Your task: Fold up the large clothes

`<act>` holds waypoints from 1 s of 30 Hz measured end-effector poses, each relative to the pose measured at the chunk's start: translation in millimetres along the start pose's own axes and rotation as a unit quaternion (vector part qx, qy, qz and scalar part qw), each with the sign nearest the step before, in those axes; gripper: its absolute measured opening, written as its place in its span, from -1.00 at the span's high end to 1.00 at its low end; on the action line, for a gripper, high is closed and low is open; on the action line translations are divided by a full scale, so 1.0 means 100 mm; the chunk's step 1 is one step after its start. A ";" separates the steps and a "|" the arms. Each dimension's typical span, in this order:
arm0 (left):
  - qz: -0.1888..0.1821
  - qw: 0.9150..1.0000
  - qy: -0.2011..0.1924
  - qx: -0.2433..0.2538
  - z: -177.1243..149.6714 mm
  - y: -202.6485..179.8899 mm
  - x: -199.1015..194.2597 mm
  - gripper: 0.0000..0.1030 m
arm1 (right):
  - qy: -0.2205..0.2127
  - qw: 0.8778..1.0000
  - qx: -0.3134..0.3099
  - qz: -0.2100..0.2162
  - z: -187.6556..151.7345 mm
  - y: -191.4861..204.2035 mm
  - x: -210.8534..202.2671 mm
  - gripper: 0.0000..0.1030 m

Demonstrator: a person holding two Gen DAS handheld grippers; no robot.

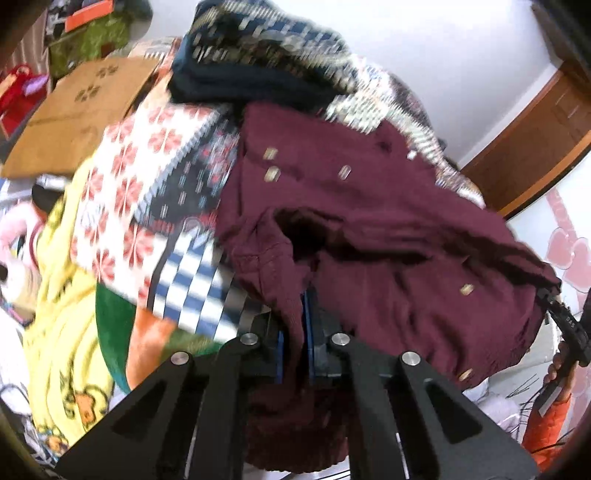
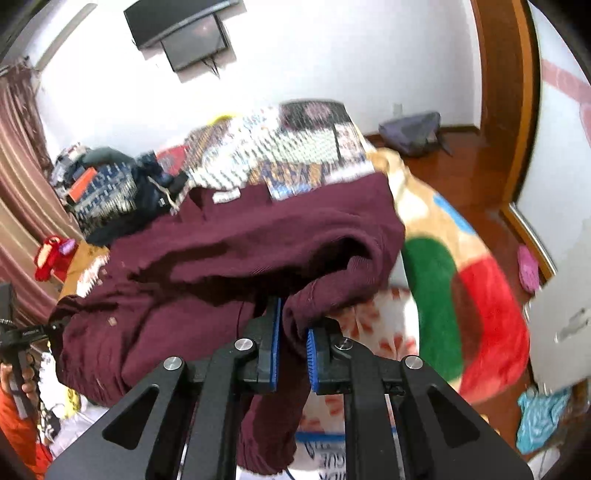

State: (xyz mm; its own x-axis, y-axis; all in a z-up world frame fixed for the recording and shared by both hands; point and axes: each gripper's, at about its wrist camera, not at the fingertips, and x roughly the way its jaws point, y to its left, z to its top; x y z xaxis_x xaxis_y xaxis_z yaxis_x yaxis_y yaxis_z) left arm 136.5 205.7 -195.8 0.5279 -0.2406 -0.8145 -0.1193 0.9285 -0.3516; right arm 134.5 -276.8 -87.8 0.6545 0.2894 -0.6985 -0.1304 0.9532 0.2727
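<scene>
A large maroon knit garment with small metal buttons is held up between both grippers above a bed. My left gripper is shut on one edge of it, the cloth pinched between the blue pads. My right gripper is shut on another edge of the same garment, cloth bunched between its blue pads. The garment sags in folds between them and hangs below both. The other gripper shows at the right edge of the left wrist view and the left edge of the right wrist view.
A patchwork blanket and a yellow cartoon blanket cover the bed. A dark patterned pile of clothes lies behind the garment. A brown cardboard box stands at the left. In the right wrist view a wooden floor, a door frame and a wall screen show.
</scene>
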 end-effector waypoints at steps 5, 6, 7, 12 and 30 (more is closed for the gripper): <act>-0.032 0.998 -0.047 0.007 0.42 -0.12 -0.19 0.86 | -0.039 0.999 -0.004 0.016 0.32 0.02 0.02 0.80; -0.032 0.998 -0.056 0.010 0.52 -0.13 -0.20 0.86 | -0.047 0.999 -0.008 0.013 0.42 0.02 0.06 0.80; -0.029 0.998 -0.062 0.012 0.61 -0.16 -0.19 0.86 | -0.051 0.999 -0.009 0.012 0.48 0.02 0.09 0.80; 0.001 0.997 -0.079 0.012 1.06 -0.14 0.07 0.86 | -0.058 0.998 0.000 -0.010 0.77 -0.09 0.41 0.80; 0.087 0.995 0.021 0.037 1.19 0.01 1.06 0.67 | 0.055 0.996 0.032 -0.062 0.87 -0.39 1.01 0.41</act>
State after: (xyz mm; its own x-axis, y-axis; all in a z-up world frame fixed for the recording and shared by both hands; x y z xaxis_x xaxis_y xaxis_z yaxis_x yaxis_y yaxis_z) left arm 292.7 215.1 -227.5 0.4680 -0.0846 -0.8797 -0.1433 0.9750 -0.1699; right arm 270.7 -292.8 -111.6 0.5758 0.1815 -0.7972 -0.0040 0.9757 0.2192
